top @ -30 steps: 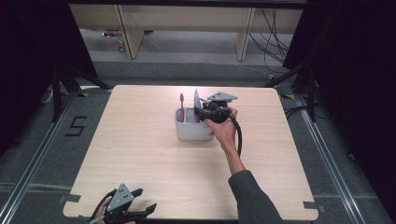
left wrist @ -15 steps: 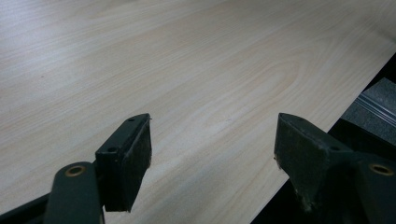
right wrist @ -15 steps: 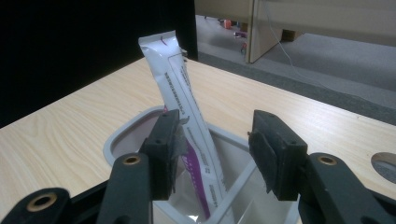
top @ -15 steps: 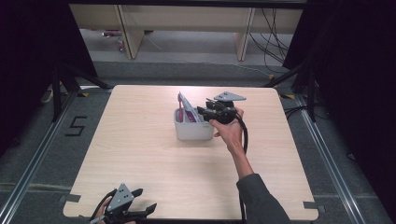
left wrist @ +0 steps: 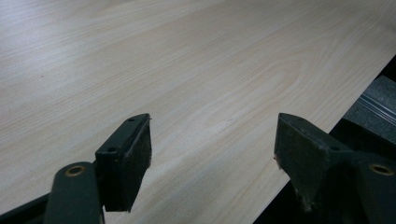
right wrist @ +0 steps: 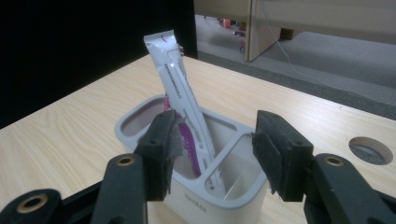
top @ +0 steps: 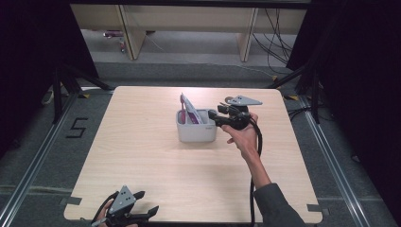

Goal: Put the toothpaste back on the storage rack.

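One sachet (right wrist: 180, 88) is leaning in the white holder (top: 196, 132), long axis nearly upright, straight ahead of my right gripper (top: 213, 116), whose empty jaws have just been opening; my left gripper (top: 142, 213) is waiting open, well apart.

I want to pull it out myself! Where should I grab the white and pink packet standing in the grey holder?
Probably grip the white and pink packet near its flat top, which sticks above the grey plastic holder. Come from above, jaws pinching its thin faces, since it leans.
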